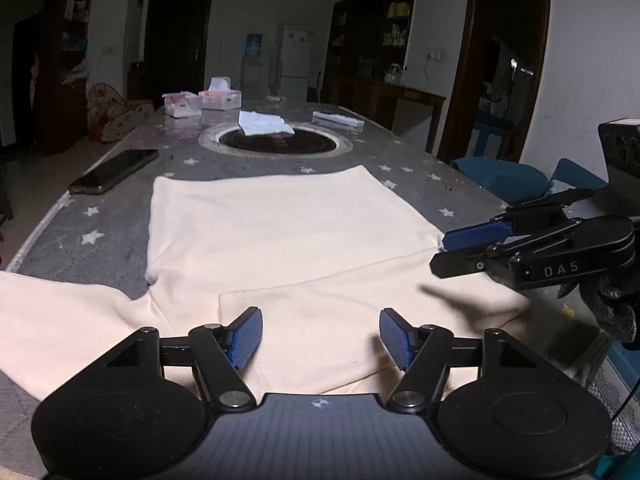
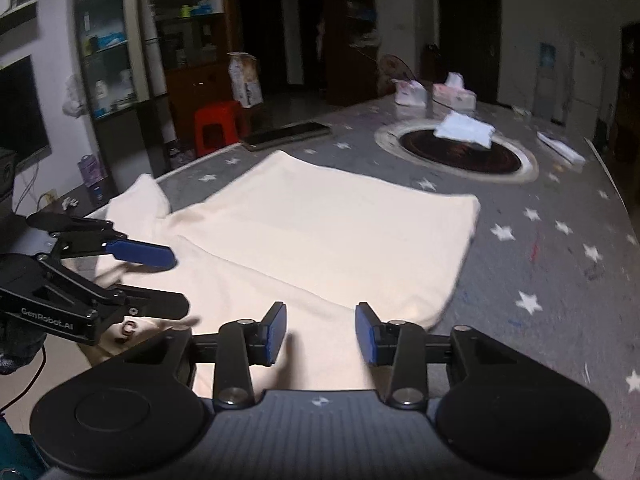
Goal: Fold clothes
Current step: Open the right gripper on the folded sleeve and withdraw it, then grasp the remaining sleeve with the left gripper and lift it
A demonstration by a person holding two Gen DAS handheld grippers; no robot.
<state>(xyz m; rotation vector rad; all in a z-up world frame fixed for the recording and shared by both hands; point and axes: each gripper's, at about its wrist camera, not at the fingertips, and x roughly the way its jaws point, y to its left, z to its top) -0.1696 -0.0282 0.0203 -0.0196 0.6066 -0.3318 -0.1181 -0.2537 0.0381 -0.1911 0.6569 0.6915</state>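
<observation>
A cream garment [image 1: 280, 232] lies flat on the star-patterned table cover [image 1: 104, 232], with one sleeve [image 1: 60, 320] spread to the left and a folded flap [image 1: 360, 300] across its near part. My left gripper [image 1: 320, 336] hovers over that flap, open, its blue pads [image 1: 248, 336] wide apart with nothing pinched. My right gripper [image 1: 444, 250] stands at the garment's right edge. In the right wrist view the right gripper [image 2: 322, 332] is open over the garment [image 2: 320, 232], and the left gripper [image 2: 176, 280] shows at the left.
A dark phone [image 1: 114, 170] lies left of the garment. Beyond it a round burner inset [image 1: 276, 142] carries a white folded cloth [image 1: 264, 124], with tissue boxes [image 1: 220, 98] behind. A blue chair [image 1: 508, 180] stands right of the table, a red stool [image 2: 218, 126] at its far side.
</observation>
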